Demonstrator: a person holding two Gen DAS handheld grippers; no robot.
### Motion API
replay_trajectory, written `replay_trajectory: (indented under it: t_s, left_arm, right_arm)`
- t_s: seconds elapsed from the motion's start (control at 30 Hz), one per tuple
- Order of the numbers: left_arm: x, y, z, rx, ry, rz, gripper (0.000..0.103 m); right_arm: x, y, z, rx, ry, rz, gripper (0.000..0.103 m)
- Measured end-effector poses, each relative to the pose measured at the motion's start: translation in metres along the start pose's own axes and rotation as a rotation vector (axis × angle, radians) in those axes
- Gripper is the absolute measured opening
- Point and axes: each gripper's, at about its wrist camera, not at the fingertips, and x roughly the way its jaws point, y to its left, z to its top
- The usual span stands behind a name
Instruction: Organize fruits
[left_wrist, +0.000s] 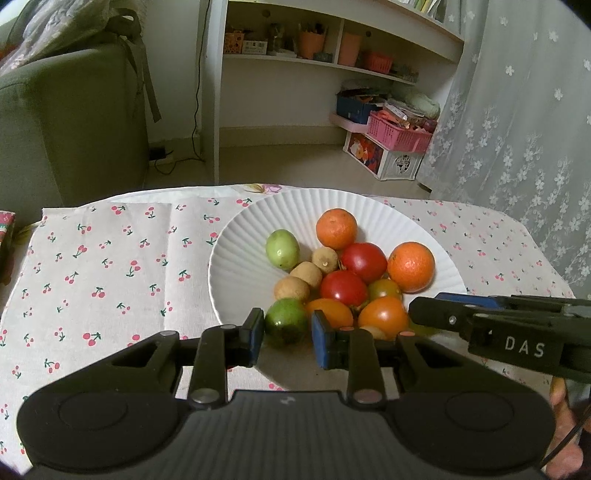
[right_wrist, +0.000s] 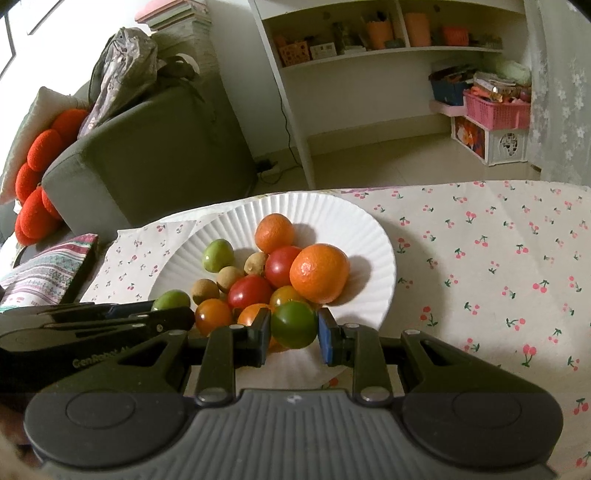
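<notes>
Green fruit each: left claw (left_wrist: 287, 334) clenching on lime-like fruit (left_wrist: 286, 321), right claw (right_wrist: 293, 334) clamping green tomato (right_wrist: 294, 325), both over white plate (right_wrist: 369, 236) rim. Picking underway; next needing lifting clear, sorting onto counter (right_wrist: 480, 266).

Green sofa (right_wrist: 155, 147) upper left with red cushions (right_wrist: 37, 177), white shelf unit (left_wrist: 332, 55) at the top, lace curtain (left_wrist: 517, 129) right, pale tiled floor (right_wrist: 388, 162), soft daylight.
</notes>
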Motion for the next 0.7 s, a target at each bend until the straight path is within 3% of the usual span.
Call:
replay_trajectory:
  t_s: [0.37, 0.7]
  left_arm:
    - [-0.013, 0.006, 0.004, -0.045, -0.015, -0.030, 0.019]
    - [-0.030, 0.011, 0.004, -0.075, -0.032, 0.000, 0.021]
  right_arm:
    - [-0.011, -0.007, 0.007, 0.056, -0.029, 0.014, 0.026]
    - [-0.020, 0.011, 0.006, -0.027, -0.029, 0.011, 0.026]
